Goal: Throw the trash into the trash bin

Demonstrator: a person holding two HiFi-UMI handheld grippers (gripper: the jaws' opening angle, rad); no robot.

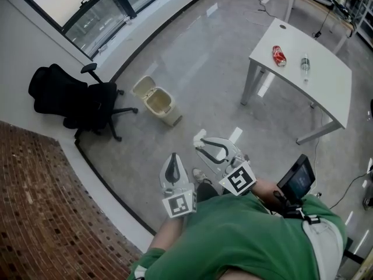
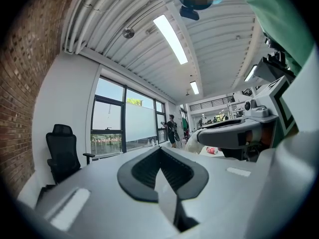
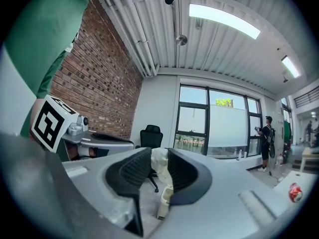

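My right gripper (image 3: 155,169) is shut on a crumpled white piece of trash (image 3: 160,164), which pokes out past the jaws. In the head view the same trash (image 1: 200,136) sits at the tip of the right gripper (image 1: 205,145). The beige trash bin (image 1: 161,102) stands on the floor ahead of it with its lid flipped open; in the right gripper view the trash bin (image 3: 165,202) shows below the jaws. My left gripper (image 1: 172,167) is beside the right one, its jaws (image 2: 160,169) shut with nothing between them.
A black office chair (image 1: 70,101) stands left of the bin by the window wall. A white table (image 1: 326,83) at the right carries a red can (image 1: 279,55) and a clear bottle (image 1: 304,64). A person (image 3: 264,142) stands far off by the windows.
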